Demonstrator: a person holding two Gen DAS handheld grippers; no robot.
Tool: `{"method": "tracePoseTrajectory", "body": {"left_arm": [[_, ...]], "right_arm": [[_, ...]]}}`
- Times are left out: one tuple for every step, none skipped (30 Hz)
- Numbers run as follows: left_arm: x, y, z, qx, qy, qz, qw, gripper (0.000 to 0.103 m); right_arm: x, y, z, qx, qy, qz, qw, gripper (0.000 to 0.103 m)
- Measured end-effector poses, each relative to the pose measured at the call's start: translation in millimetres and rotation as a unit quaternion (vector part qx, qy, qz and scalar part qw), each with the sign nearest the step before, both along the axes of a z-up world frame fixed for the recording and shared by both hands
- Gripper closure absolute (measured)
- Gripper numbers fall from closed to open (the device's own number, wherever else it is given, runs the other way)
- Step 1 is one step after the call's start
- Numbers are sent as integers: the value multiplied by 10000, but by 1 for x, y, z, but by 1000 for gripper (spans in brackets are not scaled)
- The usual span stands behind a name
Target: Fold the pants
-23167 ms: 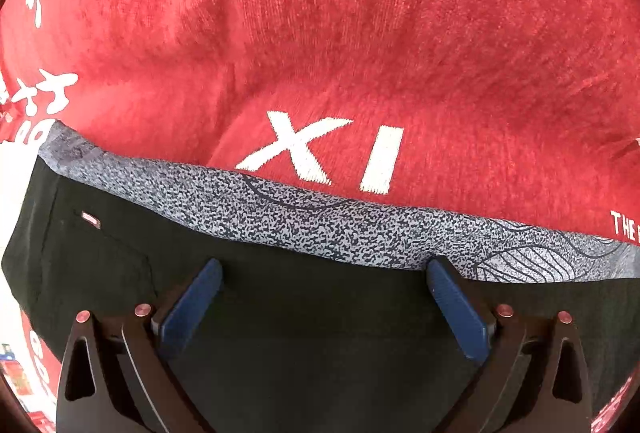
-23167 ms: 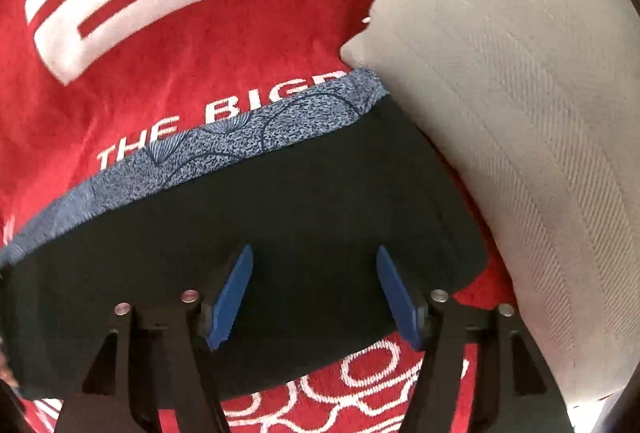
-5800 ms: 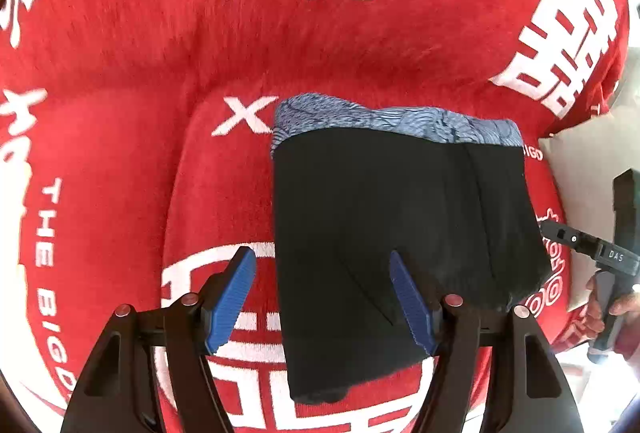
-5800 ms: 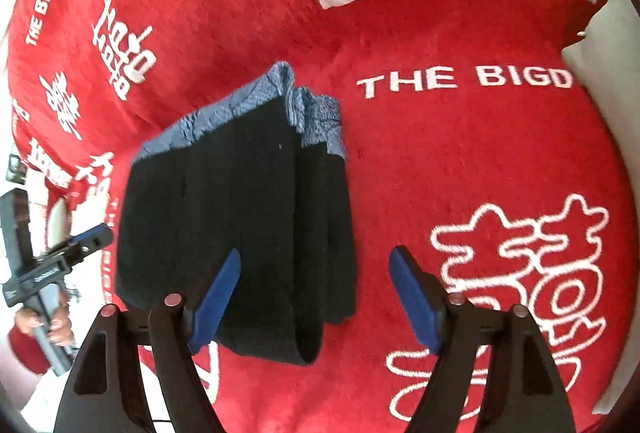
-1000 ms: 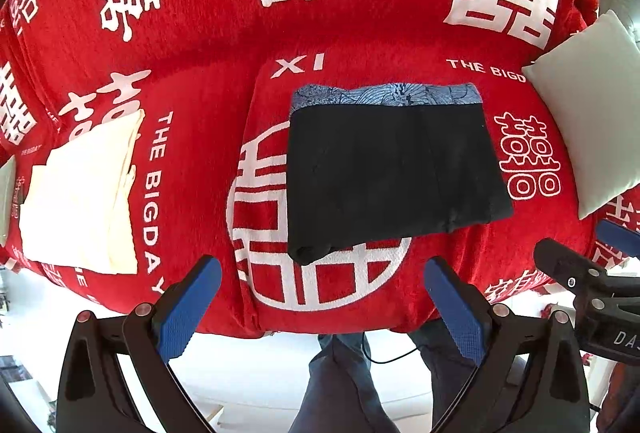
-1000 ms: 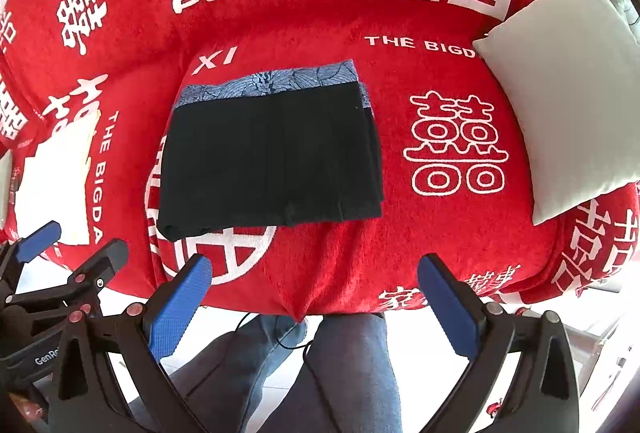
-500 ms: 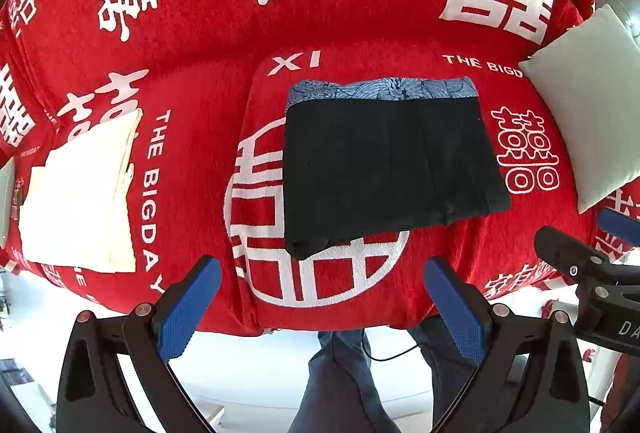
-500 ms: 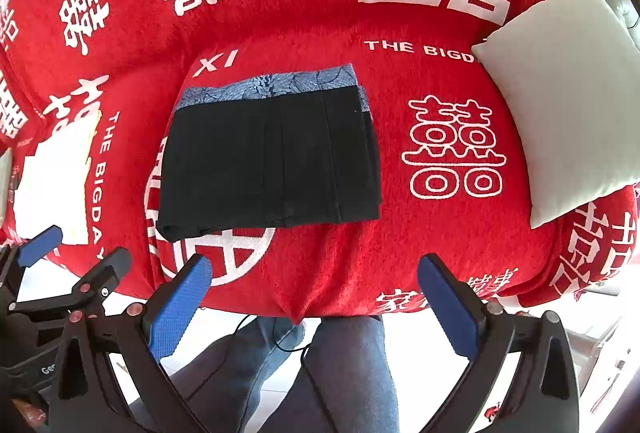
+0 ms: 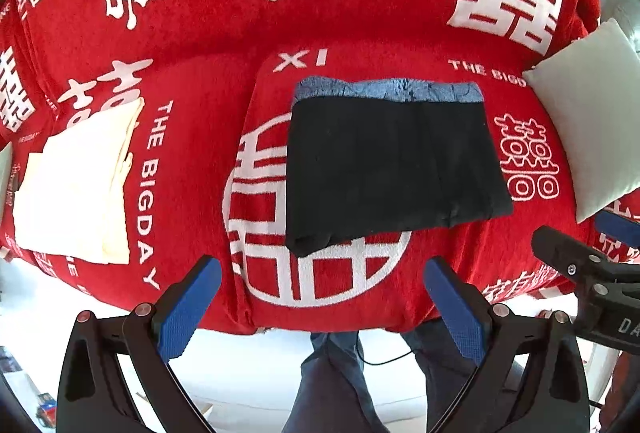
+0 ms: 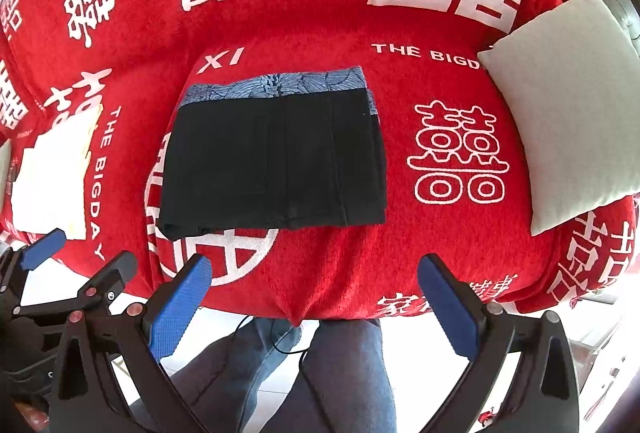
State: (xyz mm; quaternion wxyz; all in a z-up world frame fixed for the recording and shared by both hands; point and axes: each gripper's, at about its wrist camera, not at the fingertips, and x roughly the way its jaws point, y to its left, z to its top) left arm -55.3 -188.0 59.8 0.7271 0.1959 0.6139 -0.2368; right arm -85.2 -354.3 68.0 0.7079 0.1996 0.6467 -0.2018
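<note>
black folded pants (image 9: 392, 161) flat on red sofa cover (image 9: 224, 33), left gripper (image 9: 320, 297) and right gripper (image 10: 312, 293) both wide apart, empty

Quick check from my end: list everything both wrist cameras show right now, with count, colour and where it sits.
Folded pants: one, black with a blue patterned waistband at the far edge, lying flat in the middle of the seat.
Sofa cover: one, red with white characters and lettering, over the seat and backrest.
Cushion: one, pale grey-white, on the seat to the right of the pants, apart from them.
Folded cloth: one, cream, on the seat to the left of the pants.
Floor: white, below the sofa's front edge.
Person's legs: two, in blue trousers, in front of the sofa.
Left hand-held gripper: one, black with blue pads, open, empty, held back from the sofa.
Right hand-held gripper: one, same colours, open, empty.
</note>
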Motion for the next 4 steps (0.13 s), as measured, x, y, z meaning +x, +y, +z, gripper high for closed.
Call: {"method": "tracePoseTrajectory", "body": {"left_arm": [[0, 1, 1, -8, -30, -20, 10000, 2], [0, 1, 1, -6, -28, -26, 10000, 2], [0, 1, 0, -14, -9, -23, 10000, 1], [0, 2, 0, -33, 13, -8, 10000, 1]], "right_arm": [[0, 0, 0, -4, 5, -1, 10000, 0], [1, 0, -1, -10, 15, 0, 10000, 0], [1, 0, -1, -8, 12, -5, 10000, 0], [1, 0, -1, -10, 17, -12, 10000, 0]]}}
